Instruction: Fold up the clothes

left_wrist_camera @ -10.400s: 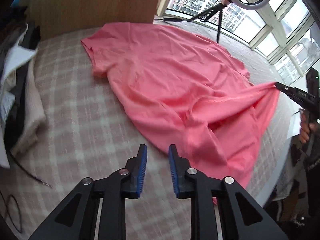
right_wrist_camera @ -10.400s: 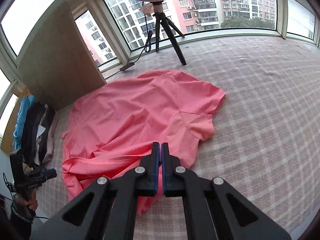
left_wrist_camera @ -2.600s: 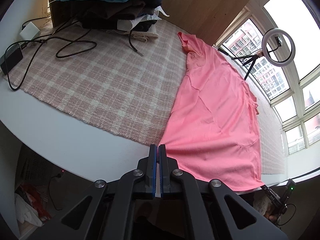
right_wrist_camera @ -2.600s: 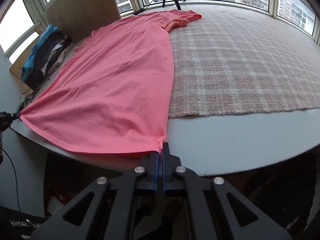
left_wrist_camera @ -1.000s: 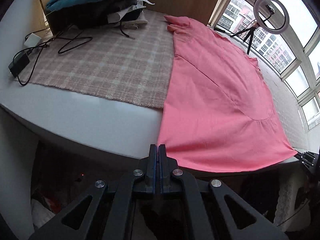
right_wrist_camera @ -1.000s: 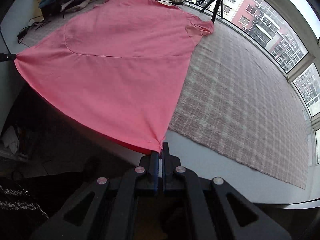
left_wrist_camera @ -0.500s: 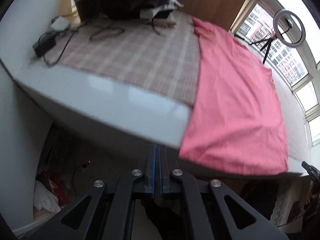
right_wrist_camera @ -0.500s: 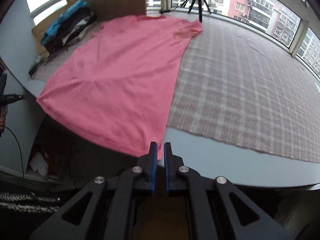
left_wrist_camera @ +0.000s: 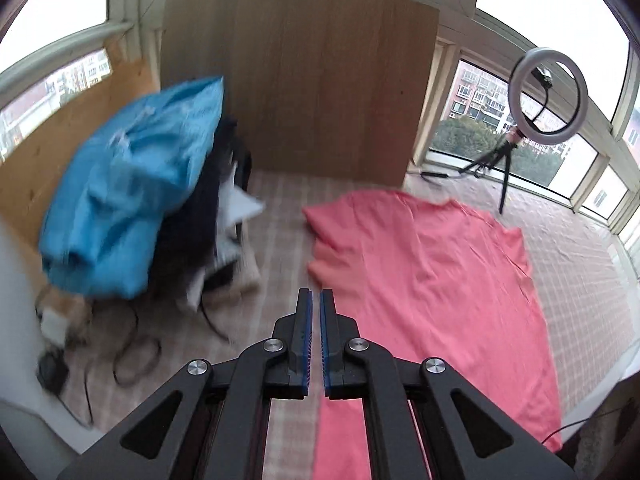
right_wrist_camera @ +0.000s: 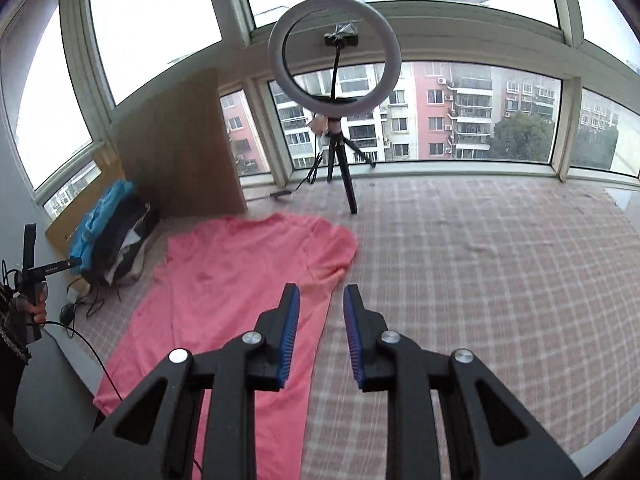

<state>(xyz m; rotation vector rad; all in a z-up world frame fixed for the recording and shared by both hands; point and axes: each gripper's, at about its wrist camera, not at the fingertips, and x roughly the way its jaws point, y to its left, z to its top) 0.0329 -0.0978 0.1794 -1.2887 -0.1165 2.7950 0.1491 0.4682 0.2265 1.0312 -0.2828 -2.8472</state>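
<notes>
Left claw [left_wrist_camera: 315, 336] pressed nearly together, empty | right claw [right_wrist_camera: 318, 336] opening, nothing between its jaws | pink shirt [right_wrist_camera: 240, 300] lies spread flat on your checked counter [right_wrist_camera: 500, 280], near hem over the edge | no fold made yet; all folding remains

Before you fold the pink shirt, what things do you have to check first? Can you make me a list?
1. Pink shirt lying spread out on the checked cloth: ok, only small wrinkles.
2. Bottom edge of the shirt fully on the table: not ok, it hangs over the near edge.
3. Right gripper free to grab: ok, its jaws are opening with nothing between them.
4. Left gripper free to grab: not ok, nearly shut and holding nothing, so it must open first.
5. Room to fold away from the pile of clothes and the ring light: ok, both stand clear of the shirt.
6. Both sleeves flat: cannot tell, the picture is blurred there.
</notes>
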